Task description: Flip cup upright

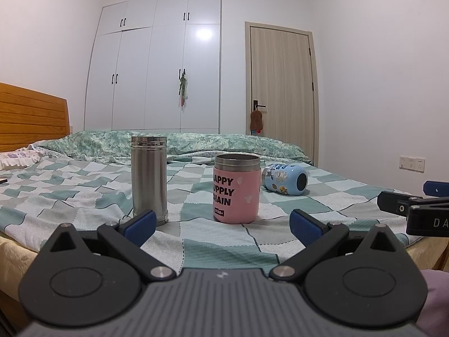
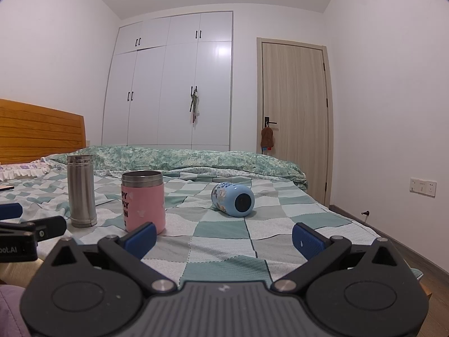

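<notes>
While both jaws gape, blue cup [image 2: 233, 199] lies sideways beyond them.

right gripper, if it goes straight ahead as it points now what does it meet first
Probably the pale blue cartoon-printed cup lying on its side on the checked bedspread; it sits roughly centred between the open jaws, though depth is uncertain.

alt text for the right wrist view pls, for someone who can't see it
A blue cartoon-print cup lies on its side on a checkered bedspread, ahead of the open right gripper, which holds nothing. To the left stand a pink cup and a tall steel tumbler, both upright, with the left gripper at the frame's left edge. Behind are a white wardrobe and a closed wooden door.
</notes>
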`<state>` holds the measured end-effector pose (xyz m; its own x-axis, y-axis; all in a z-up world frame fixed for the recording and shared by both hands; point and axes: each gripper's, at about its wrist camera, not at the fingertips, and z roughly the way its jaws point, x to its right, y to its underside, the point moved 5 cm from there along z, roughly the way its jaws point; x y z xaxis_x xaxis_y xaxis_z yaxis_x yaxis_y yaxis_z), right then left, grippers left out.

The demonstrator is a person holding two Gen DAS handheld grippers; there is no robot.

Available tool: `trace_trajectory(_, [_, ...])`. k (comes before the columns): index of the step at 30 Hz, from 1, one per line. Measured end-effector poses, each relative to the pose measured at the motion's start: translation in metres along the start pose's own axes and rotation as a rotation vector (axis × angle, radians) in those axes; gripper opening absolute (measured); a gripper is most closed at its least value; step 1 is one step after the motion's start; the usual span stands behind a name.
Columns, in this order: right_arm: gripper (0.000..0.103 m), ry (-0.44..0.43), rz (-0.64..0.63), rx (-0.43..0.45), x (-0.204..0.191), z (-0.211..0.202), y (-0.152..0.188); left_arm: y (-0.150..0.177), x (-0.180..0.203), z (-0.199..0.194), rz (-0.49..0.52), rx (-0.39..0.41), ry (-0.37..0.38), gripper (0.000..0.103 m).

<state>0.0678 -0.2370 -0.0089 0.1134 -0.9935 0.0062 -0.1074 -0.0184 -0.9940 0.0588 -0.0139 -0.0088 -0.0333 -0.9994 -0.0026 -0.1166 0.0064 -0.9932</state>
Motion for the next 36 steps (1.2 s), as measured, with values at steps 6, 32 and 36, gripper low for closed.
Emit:
trace_trajectory(6, [0.103, 0.001, 0.000, 0.001, -0.0001, 0.0000, 0.0000, -0.0001, 0.0004, -0.0001, 0.000, 0.001, 0.001, 0.103])
trace_trajectory(32, [0.103, 0.000, 0.000, 0.002, -0.0014, -0.0002, 0.0001, -0.0012, 0.0023, -0.0025, 0.011, 0.018, 0.013, 0.103])
trace_trajectory(36, [0.103, 0.001, 0.001, 0.003, -0.0014, -0.0005, 0.0002, -0.0006, 0.0035, -0.0034, 0.016, 0.022, 0.011, 0.103])
